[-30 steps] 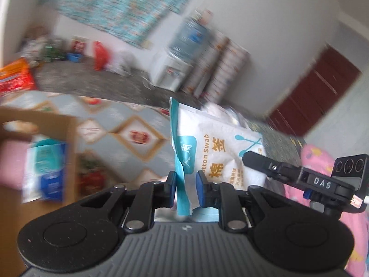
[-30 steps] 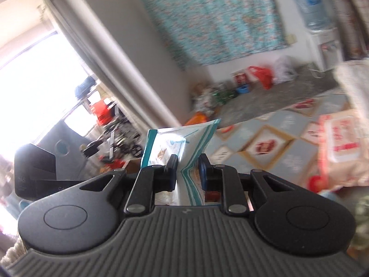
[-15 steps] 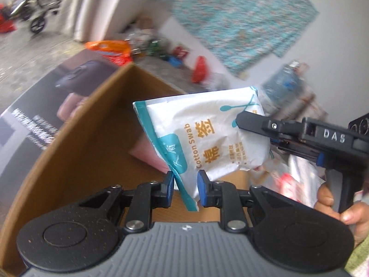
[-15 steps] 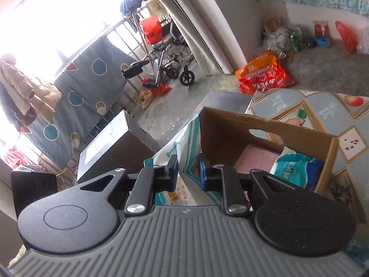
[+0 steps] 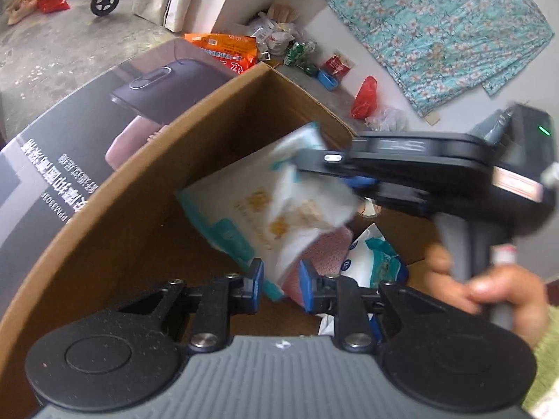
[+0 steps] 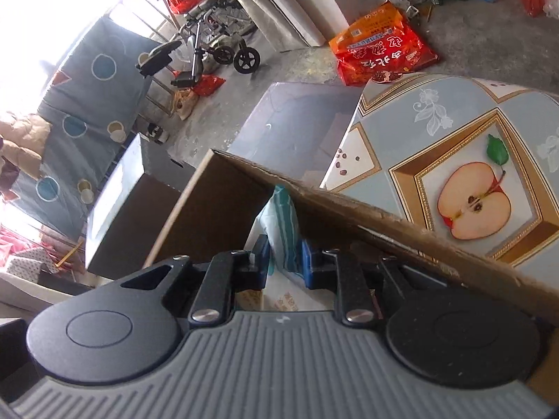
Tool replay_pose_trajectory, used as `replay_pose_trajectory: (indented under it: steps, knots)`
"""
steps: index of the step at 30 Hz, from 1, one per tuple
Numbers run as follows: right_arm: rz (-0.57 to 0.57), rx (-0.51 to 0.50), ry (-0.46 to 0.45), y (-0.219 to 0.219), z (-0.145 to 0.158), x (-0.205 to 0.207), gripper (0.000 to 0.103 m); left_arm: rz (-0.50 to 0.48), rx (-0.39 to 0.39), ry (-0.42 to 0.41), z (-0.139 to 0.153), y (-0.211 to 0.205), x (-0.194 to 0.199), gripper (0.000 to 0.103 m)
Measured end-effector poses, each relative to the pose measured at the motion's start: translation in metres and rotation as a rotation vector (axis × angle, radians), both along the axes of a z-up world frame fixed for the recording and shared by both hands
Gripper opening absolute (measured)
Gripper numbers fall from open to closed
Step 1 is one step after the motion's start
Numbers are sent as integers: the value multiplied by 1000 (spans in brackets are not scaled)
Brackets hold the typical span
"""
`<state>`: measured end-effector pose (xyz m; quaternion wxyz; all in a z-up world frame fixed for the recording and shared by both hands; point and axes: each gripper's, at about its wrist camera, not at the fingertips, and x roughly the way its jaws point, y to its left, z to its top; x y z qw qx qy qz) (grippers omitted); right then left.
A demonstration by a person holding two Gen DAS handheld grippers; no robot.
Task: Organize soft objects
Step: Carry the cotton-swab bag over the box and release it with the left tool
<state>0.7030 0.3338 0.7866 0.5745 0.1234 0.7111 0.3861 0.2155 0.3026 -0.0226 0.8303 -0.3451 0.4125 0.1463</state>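
Note:
A white and teal cotton swab bag hangs inside the brown cardboard box. My left gripper is shut on the bag's lower corner. My right gripper is shut on the bag's other edge, and it shows in the left wrist view reaching in from the right. A pink soft pack and a blue and white tissue pack lie in the box under the bag.
The box stands at the edge of a table with a fruit-pattern cloth. A dark printed carton stands beside the box. Orange and red bags and a wheelchair are on the floor beyond.
Both grippers have carried the bag from above the table over to the box and lowered it inside. The bag has crumpled between them.

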Motion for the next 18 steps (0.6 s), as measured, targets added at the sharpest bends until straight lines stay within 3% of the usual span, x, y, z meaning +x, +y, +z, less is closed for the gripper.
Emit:
replay_pose_trajectory:
  steps: [5,9,15,18]
  knots:
    - [-4,13,15,21,-19,-4,18,1,1,3,-3,-1,4,25]
    - [27,-4,-5,26,-15,-5,24,1,0,7,-2,-1,-1,25]
    - [-59,96,-19,5,17,6,42,-16,21,-31,10,-3,-15,36]
    - [-107,133,-47,-13,43,13,46,-27,33,-60,20,-7,-24,41]
